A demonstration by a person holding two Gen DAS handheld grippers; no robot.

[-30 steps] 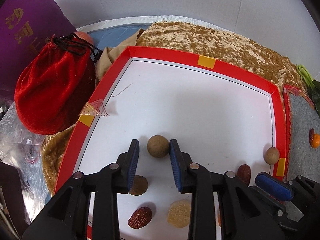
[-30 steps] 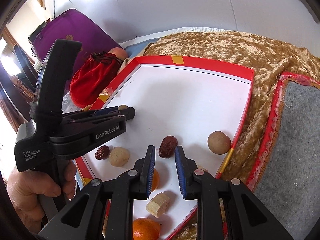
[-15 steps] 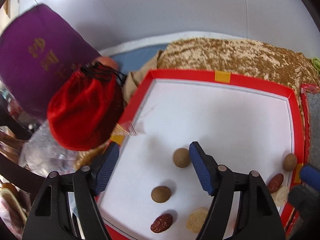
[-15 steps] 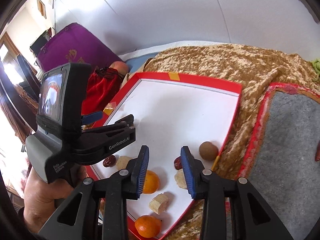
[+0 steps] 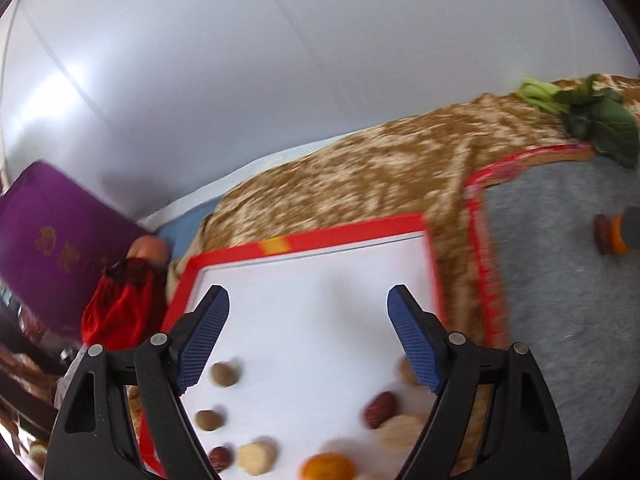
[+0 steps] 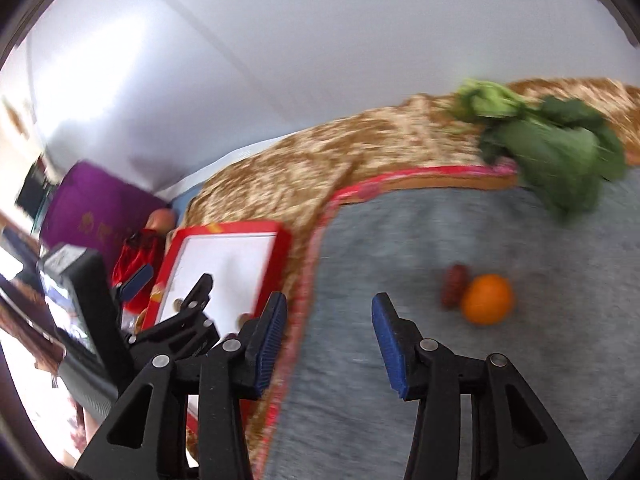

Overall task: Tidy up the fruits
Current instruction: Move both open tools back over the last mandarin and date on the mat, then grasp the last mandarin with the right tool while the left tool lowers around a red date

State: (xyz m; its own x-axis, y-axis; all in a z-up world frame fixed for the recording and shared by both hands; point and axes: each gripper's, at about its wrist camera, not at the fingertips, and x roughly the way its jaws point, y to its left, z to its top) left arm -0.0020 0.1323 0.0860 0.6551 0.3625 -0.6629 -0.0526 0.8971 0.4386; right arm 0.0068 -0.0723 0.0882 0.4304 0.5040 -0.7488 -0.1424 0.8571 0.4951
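A white tray with a red rim [image 5: 344, 229] holds several fruits: two brown round ones [image 5: 225, 374], red dates [image 5: 380, 403], pale chunks [image 5: 256, 457] and an orange [image 5: 327, 467]. My left gripper [image 5: 308, 340] is open and empty, raised above the tray. My right gripper [image 6: 326, 340] is open and empty over the grey felt mat [image 6: 420, 240]. On the mat lie an orange [image 6: 486, 299] and a red date [image 6: 453, 284]. The tray also shows in the right wrist view [image 6: 232, 229].
A gold patterned cloth [image 5: 360, 160] covers the surface. Leafy greens [image 6: 552, 148] lie at the mat's far corner. A red velvet pouch [image 5: 120, 304], an apple [image 5: 150, 249] and a purple box [image 5: 52, 240] sit left of the tray. A white wall is behind.
Both grippers have opened wide and lifted away from the tray. The left one released the brown round fruit. The right one swung right, over the grey mat.
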